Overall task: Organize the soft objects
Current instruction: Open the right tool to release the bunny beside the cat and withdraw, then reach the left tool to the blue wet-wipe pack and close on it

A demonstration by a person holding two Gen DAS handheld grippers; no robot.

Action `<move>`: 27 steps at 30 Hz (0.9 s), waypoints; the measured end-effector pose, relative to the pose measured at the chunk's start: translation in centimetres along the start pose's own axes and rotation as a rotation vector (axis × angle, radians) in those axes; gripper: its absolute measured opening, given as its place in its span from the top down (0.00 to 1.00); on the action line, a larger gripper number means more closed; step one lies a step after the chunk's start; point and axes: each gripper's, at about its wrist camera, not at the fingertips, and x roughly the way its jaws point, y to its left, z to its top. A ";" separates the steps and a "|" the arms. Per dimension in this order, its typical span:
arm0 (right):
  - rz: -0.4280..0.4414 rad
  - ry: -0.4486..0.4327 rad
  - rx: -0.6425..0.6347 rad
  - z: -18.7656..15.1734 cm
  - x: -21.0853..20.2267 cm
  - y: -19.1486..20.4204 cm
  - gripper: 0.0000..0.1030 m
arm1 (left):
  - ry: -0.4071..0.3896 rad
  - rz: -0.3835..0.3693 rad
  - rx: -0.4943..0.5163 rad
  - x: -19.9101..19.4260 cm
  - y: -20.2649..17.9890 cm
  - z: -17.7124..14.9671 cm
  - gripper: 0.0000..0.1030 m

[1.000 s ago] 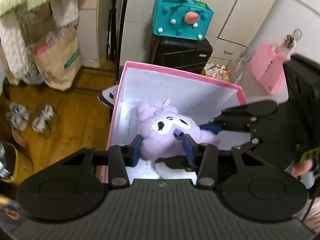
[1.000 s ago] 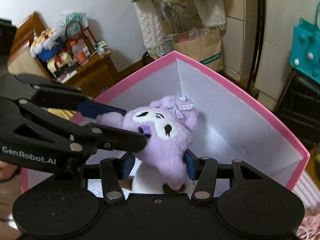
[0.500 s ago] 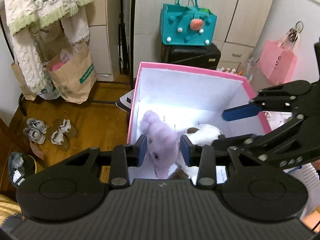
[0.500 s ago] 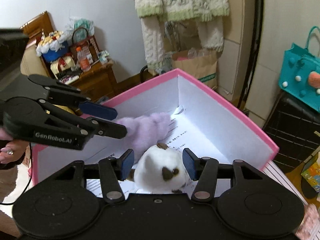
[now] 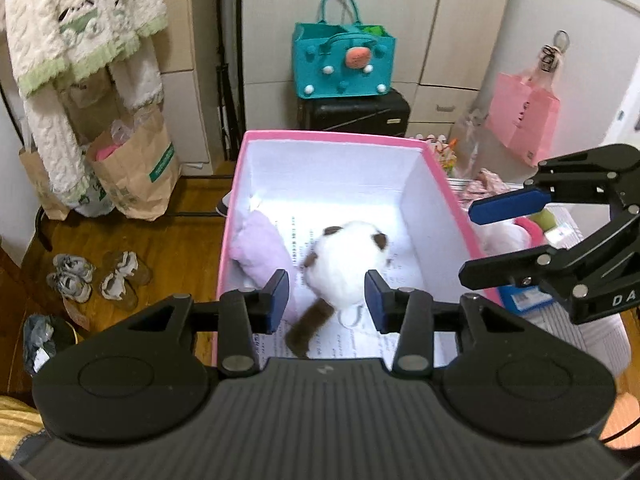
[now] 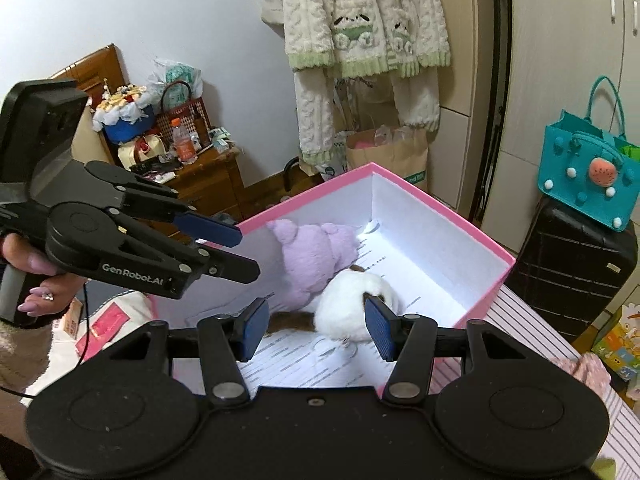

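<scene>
Now the purple toy lies released in the pink box beside the white one, both grippers lifted clear with fingers open and apparently empty, so that placement seems done.

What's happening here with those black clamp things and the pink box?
A person holds a black two-finger gripper in each hand, tidying soft toys. A lilac plush toy and a white-and-brown plush toy lie inside the pink cardboard box. The left gripper and right gripper hang above it, both open and empty.
</scene>
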 end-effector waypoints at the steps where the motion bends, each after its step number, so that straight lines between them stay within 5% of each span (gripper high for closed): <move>1: -0.001 -0.006 -0.001 -0.2 -0.6 0.4 0.43 | -0.004 0.000 0.010 -0.4 -0.3 -0.1 0.60; 14: -0.021 -0.071 -0.013 -3.0 -8.9 3.4 0.40 | 0.005 -0.085 0.122 -5.3 -5.3 -0.8 0.48; 27: -0.126 -0.058 0.100 -10.3 -15.1 1.3 0.36 | 0.075 -0.215 0.234 -6.4 -12.5 -1.3 0.40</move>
